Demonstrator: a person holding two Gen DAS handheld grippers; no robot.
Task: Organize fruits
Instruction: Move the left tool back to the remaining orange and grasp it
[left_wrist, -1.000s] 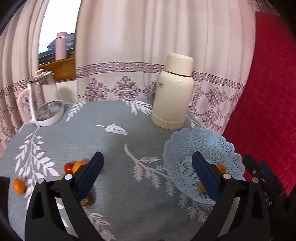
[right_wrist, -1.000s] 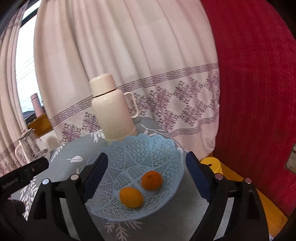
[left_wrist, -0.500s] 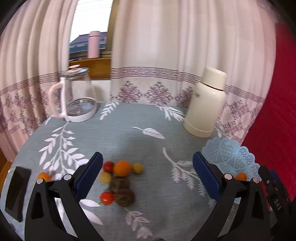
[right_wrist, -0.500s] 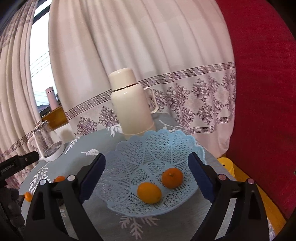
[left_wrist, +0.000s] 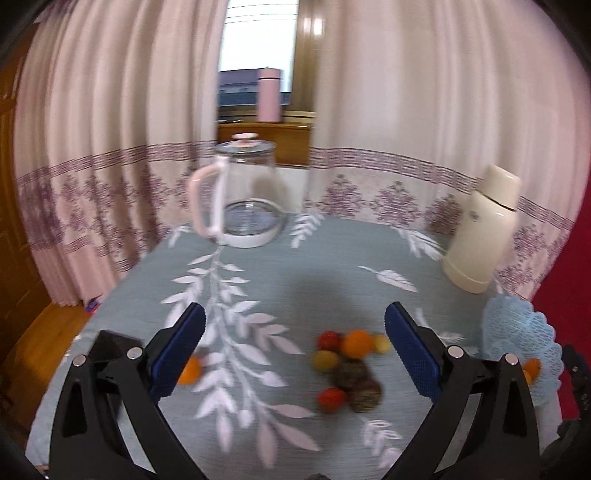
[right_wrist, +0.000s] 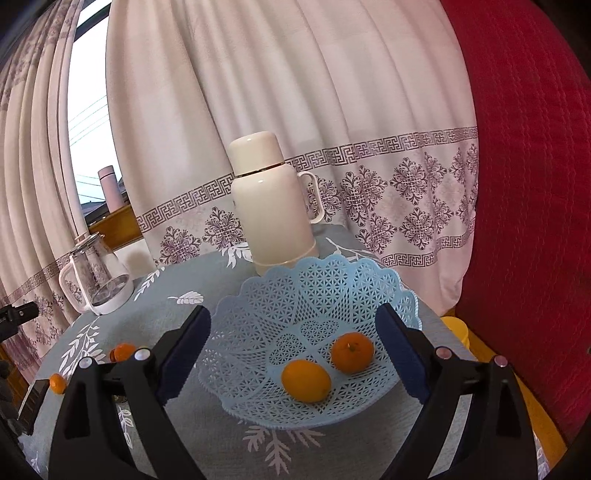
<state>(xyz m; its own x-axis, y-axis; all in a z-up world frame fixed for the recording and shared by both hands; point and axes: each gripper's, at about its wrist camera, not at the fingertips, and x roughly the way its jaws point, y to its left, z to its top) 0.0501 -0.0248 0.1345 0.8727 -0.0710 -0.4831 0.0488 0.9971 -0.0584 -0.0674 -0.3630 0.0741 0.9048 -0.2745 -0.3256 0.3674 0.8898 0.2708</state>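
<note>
My left gripper (left_wrist: 293, 347) hangs wide apart and empty over the loose fruit pile (left_wrist: 347, 363) on the table (left_wrist: 295, 273). My right gripper (right_wrist: 291, 354) gapes, empty, over the basket (right_wrist: 314, 295) holding two oranges (right_wrist: 306, 380). I'd centre one fruit between the pads, then close gently.

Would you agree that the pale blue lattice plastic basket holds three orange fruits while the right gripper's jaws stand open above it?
Not quite: the pale blue lattice plastic basket holds two orange fruits, not three, as the right wrist view shows. The right gripper is indeed open above it.
</note>
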